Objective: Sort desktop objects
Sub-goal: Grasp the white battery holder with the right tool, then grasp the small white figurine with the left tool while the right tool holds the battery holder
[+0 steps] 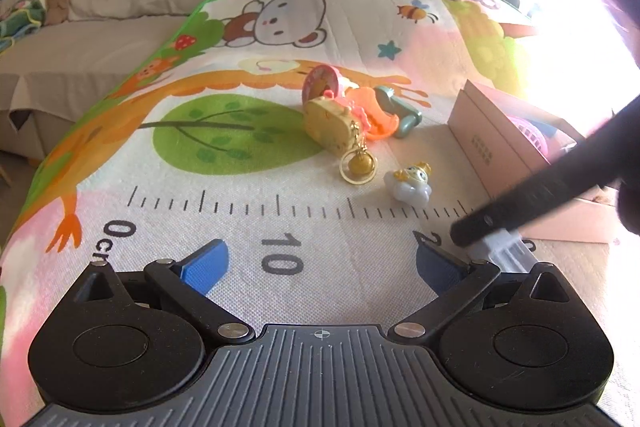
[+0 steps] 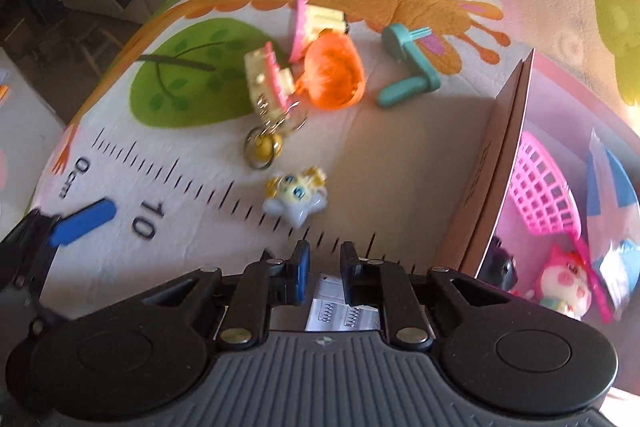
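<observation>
Pink box (image 2: 516, 131) on my right already has a net and a piglet toy in it, so the sorting is under way, I judge. My right gripper (image 2: 324, 269) points steeply down at the play mat (image 2: 200, 247), its blue pads nearly together with only a narrow slit between them and nothing held. Just ahead of it, slightly left, lies the small angel figure (image 2: 296, 199), flat on the ruler marks, its wide cloud base running roughly across my line of approach. My left gripper (image 1: 320, 267) hovers low over the mat with its fingers spread wide and empty; from there the figure (image 1: 408, 183) sits ahead and to the right, farther off. So the right hand is the nearer one. Beyond the figure comes the gold keychain (image 2: 264, 147), then the heap of yellow case, orange shell and teal crank. I'd need to open up before dropping onto that figure.
</observation>
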